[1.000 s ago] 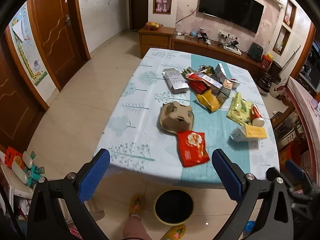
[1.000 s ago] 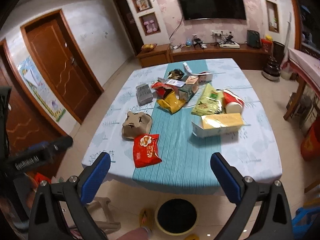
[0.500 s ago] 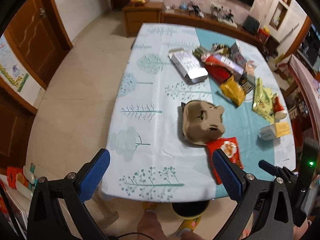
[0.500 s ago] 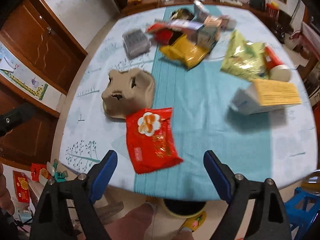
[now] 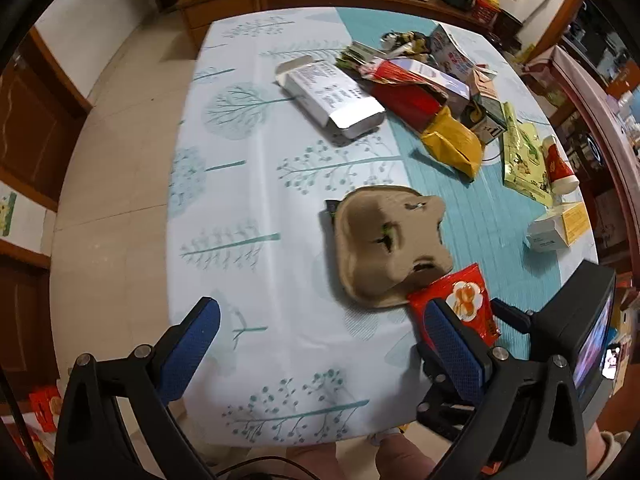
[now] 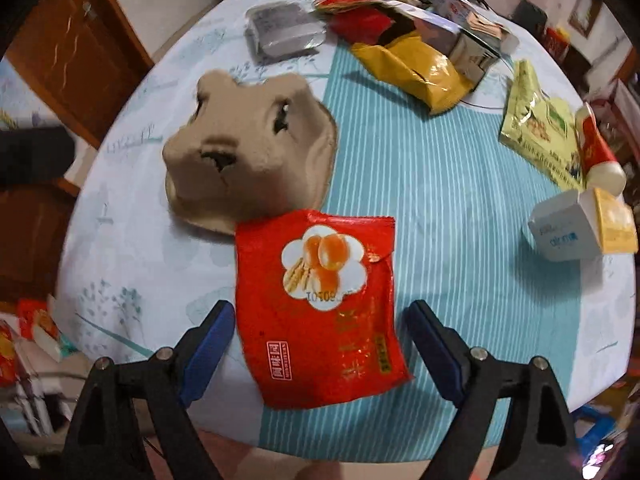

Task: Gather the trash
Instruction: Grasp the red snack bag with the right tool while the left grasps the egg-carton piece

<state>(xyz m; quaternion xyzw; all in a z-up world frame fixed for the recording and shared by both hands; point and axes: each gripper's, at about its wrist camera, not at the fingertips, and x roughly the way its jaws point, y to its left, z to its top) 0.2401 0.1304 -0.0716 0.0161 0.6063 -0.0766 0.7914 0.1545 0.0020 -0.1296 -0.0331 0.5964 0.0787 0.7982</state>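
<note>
While your right gripper is closing its wide jaws around the red snack packet without pressing it yet, your left gripper hangs open and empty over bare tablecloth. The packet lies flat at the table's near edge, touching the cardboard egg tray. It looks light, crinkly and slick, so pinch across its long side edges.

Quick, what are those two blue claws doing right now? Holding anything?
Left gripper: open, holding nothing, above the table.
Right gripper: jaws closing around the red snack packet, not gripping it yet.
</note>
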